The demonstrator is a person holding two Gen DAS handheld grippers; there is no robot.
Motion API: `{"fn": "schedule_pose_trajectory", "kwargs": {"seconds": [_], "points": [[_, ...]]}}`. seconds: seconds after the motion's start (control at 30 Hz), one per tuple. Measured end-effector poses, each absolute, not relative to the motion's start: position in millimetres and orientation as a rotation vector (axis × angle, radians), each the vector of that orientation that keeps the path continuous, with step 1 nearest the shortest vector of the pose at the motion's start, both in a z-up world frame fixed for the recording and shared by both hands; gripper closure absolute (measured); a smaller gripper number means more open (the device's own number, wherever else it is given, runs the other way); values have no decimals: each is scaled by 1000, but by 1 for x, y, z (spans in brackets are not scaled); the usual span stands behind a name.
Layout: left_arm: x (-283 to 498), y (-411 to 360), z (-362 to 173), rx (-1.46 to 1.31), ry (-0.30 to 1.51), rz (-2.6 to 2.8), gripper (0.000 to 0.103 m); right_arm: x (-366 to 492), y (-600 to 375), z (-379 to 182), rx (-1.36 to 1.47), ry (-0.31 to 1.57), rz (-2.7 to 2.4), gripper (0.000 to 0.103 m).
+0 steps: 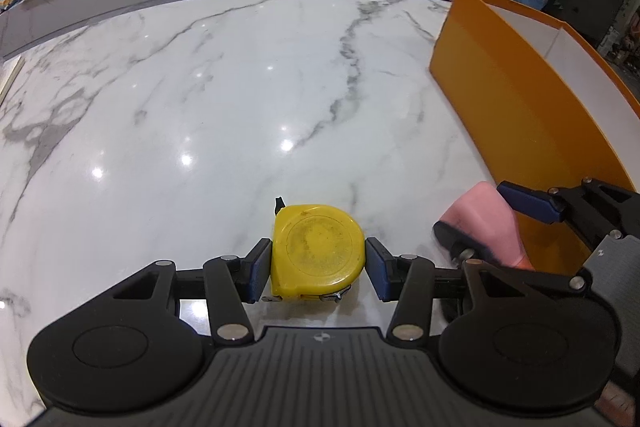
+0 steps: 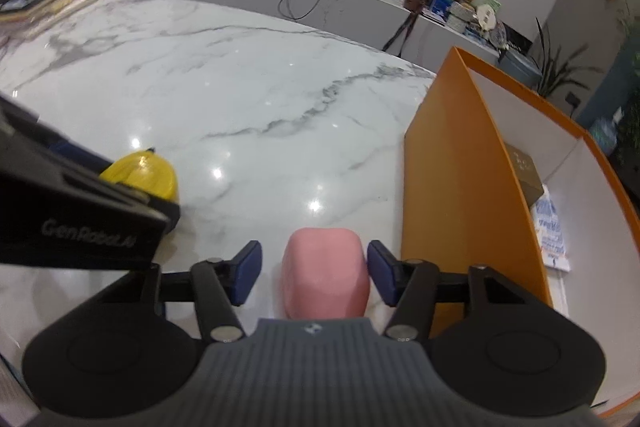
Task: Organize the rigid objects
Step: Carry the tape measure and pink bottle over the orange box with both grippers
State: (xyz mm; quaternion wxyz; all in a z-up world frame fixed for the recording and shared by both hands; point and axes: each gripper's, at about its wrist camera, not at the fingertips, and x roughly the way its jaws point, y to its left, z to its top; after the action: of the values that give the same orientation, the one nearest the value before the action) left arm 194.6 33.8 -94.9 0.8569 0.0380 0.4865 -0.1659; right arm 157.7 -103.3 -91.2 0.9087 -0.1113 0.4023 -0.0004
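Note:
A yellow tape measure [image 1: 318,251] lies flat on the white marble table [image 1: 224,99], between the blue pads of my left gripper [image 1: 318,271]. The left pad touches it; a small gap shows at the right pad. It also shows in the right wrist view [image 2: 144,175], partly behind the left gripper body. A pink block [image 2: 325,275] sits between the pads of my right gripper [image 2: 314,277], with a gap on the left side. The pink block [image 1: 486,223] and the right gripper [image 1: 496,223] also show in the left wrist view, beside the orange box.
An open orange box [image 2: 452,195] with a white inside stands on the table at the right, holding a brown box [image 2: 524,171] and a printed packet [image 2: 554,227]. Books [image 2: 44,1] lie at the table's far left. A grey counter with clutter runs behind.

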Motion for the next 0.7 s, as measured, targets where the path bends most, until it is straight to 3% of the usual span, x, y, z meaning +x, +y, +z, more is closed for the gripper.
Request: {"fn": "schedule_pose_trajectory", "kwargs": {"seconds": [0.03,0.1,0.33,0.53,0.7], "points": [[195,35,-95,78,1023,-342,46,159,-106,-91,-203,832,8,59],[196,37,-95,71,1028,-329,46,158,-107,-91,-148,834,65,61],[194,39,-95,50,1051,-328,46,156,-106,-90,-52,831,183,61],[198,42,-103,18,1086,-318,46,157,-109,-93,-37,843,171,53],[200,43,-109,32,1107,-302,46,155,-107,-96,-51,845,191,61]]}}
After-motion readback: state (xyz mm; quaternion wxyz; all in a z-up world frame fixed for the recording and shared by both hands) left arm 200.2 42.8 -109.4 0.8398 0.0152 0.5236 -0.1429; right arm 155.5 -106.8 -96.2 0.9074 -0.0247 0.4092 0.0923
